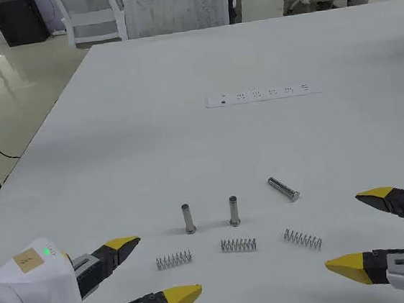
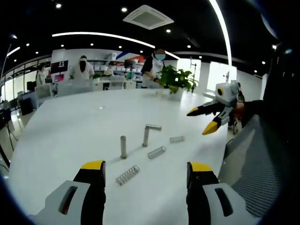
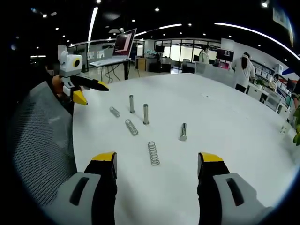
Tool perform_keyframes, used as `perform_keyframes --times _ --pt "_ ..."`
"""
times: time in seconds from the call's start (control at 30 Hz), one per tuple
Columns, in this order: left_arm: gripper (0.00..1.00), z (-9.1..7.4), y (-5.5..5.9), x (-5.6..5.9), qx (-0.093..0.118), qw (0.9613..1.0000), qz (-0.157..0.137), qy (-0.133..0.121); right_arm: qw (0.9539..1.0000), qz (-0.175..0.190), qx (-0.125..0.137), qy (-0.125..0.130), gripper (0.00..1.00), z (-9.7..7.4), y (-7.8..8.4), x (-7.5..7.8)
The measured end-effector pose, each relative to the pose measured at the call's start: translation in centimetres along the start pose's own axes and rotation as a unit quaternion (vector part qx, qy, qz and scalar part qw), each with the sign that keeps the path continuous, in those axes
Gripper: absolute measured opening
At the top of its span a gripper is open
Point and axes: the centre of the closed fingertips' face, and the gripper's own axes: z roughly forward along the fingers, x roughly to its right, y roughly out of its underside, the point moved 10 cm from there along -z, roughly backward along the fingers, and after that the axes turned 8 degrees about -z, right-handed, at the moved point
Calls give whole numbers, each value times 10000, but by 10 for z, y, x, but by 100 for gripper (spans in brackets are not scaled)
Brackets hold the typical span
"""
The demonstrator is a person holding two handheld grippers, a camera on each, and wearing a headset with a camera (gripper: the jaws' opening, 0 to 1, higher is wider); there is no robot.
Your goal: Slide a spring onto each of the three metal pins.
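Two metal pins stand upright on the white table: one (image 1: 188, 219) to the left, one (image 1: 233, 211) in the middle. A third pin (image 1: 283, 188) lies on its side to the right. Three springs lie flat in a row in front of them: left (image 1: 173, 259), middle (image 1: 238, 244), right (image 1: 302, 238). My left gripper (image 1: 157, 272) is open at the near left, just short of the left spring (image 2: 127, 174). My right gripper (image 1: 360, 229) is open at the near right, beside the right spring (image 3: 153, 153). Both hold nothing.
A white power strip (image 1: 263, 94) lies further back on the table (image 1: 185, 124). Office chairs (image 1: 172, 8) stand beyond the far edge. A potted plant (image 2: 176, 80) sits on the table, with people standing behind it.
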Motion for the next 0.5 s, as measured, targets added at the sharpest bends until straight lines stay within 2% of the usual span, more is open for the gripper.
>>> perform_keyframes --times 0.5 --pt "65 0 0 1 -20 10000 6 -22 10000 4 -22 -10 68 0 0 0"
